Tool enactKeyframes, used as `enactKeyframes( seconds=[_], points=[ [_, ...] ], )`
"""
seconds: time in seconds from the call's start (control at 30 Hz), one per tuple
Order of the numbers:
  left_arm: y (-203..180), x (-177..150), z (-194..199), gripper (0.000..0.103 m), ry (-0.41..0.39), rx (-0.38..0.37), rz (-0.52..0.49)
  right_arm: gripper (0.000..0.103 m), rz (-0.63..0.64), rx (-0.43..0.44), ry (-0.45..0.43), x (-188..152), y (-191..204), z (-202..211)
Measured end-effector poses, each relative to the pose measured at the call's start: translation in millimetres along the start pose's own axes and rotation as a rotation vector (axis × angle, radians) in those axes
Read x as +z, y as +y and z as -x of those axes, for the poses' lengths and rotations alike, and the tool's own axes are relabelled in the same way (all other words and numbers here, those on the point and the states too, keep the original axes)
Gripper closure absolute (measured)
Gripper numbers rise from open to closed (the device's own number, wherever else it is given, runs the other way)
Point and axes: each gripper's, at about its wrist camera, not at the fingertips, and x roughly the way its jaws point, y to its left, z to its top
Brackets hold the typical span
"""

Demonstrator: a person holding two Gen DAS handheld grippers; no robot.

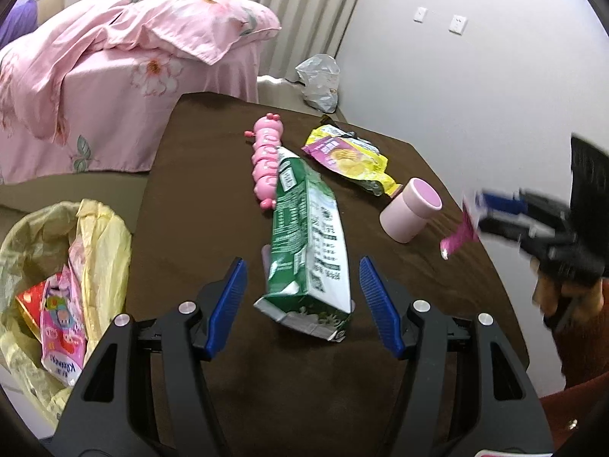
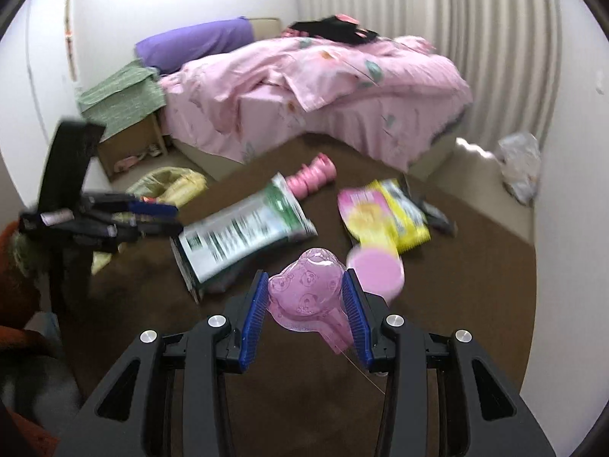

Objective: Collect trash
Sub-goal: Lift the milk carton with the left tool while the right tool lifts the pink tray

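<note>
Right wrist: crinkly pink plastic wrapper (image 2: 304, 289).

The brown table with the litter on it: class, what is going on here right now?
A person is clearing trash with a gripper in each hand. The right gripper holds a pink plastic wrapper above the table. The left gripper is open around the near end of a green carton, not gripping it. A snack bag, a pink cup and a pink toy lie on the table. A yellow trash bag beside the table already holds wrappers.
</note>
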Motion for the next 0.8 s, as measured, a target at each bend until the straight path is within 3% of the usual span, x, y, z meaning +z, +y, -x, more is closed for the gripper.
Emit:
enactKeyframes(
  seconds=[0.3,0.57,0.67,0.8],
  points=[
    [-44,26,-44,0.042,0.065,0.176,-0.186,0.065,-0.243,0.019,0.0,-64,-21,-8],
    [-71,28,-97,0.042,0.152,0.395,-0.41,0.064,-0.265,0.014,0.001,-76,-18,-11],
    [-65,27,-98,0.046,0.173,0.38,-0.394,0.064,-0.266,0.026,0.005,-77,-14,-13],
    [-43,24,-70,0.055,0.147,0.267,-0.271,0.064,-0.262,0.05,0.004,-76,-6,-15]
  ],
)
